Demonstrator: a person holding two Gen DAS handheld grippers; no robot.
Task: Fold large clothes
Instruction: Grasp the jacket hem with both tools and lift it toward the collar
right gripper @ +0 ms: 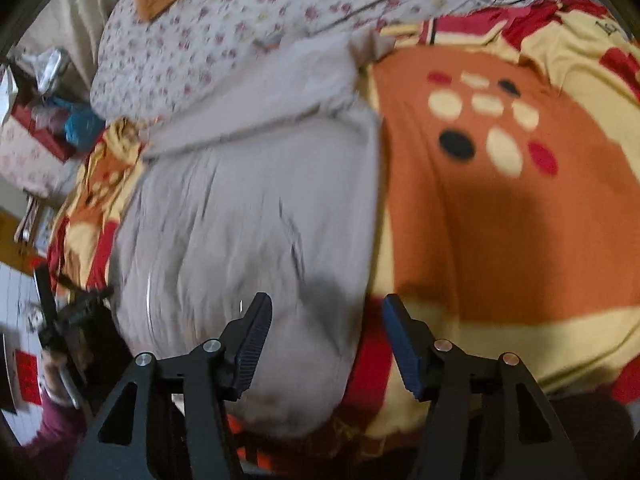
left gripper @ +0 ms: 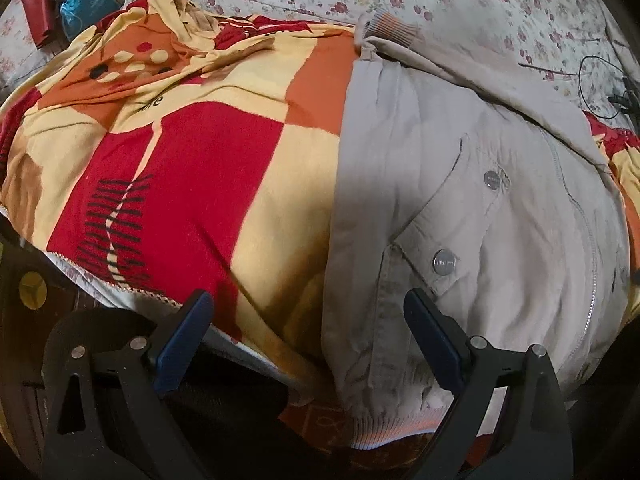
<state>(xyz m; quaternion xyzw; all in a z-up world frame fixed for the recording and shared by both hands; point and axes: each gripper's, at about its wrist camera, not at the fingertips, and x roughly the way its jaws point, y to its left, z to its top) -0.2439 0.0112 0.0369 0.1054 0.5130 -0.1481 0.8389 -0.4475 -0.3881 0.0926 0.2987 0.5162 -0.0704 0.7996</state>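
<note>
Beige cotton, the jacket lies spread on the patterned blanket, filling the right half of my left wrist view and the left-centre of my right one. Its long axis runs from the ribbed hem at the bottom of frame up to the ribbed cuff at the top. My left gripper gapes wide, holding nothing, straddling the jacket's left edge. My right gripper, equally wide and empty, brackets the opposite edge. Both sit near the hem end; I judge the left slightly closer.
</note>
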